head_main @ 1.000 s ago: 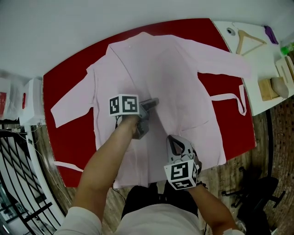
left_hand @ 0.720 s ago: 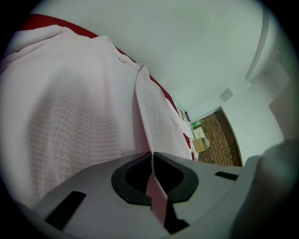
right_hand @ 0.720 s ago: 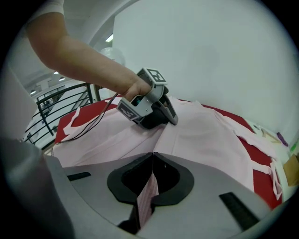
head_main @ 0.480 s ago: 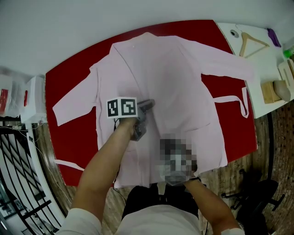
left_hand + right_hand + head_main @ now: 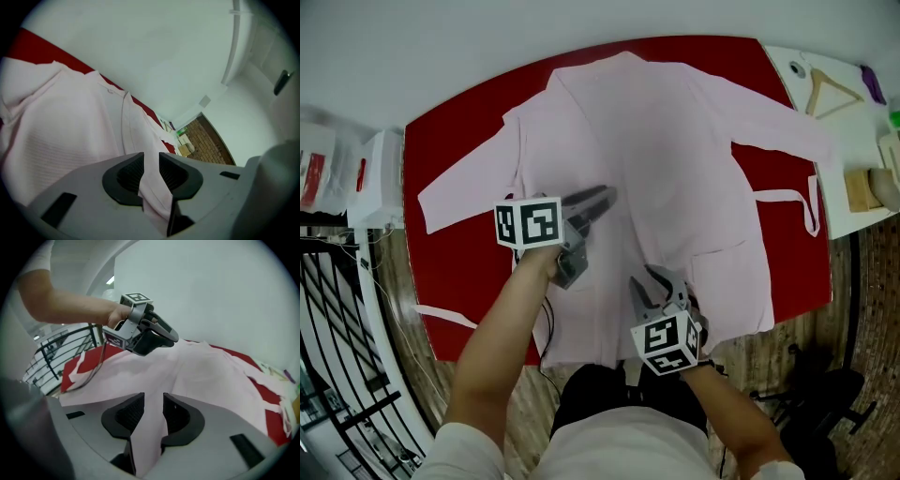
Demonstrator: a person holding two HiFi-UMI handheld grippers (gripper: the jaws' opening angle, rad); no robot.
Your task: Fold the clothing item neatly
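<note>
Overhead, the pink robe (image 5: pixel 675 159) lies spread on the red table (image 5: pixel 441 159), collar at frame top, long axis top to bottom. My left gripper (image 5: pixel 596 200) is mid-frame over its front edge, my right gripper (image 5: pixel 649 284) just below, nearer the hem. Left gripper view: my jaws have just opened, front edge loose between them. Right gripper view: jaws likewise just parted, a cloth ridge between.

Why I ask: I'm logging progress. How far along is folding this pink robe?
Done: the pink robe lies spread out on the red table, both sleeves out. In hand: the left gripper and right gripper each have robe fabric between jaws that have just been opening. Still to do: no fold shows yet, so the whole folding remains.
</note>
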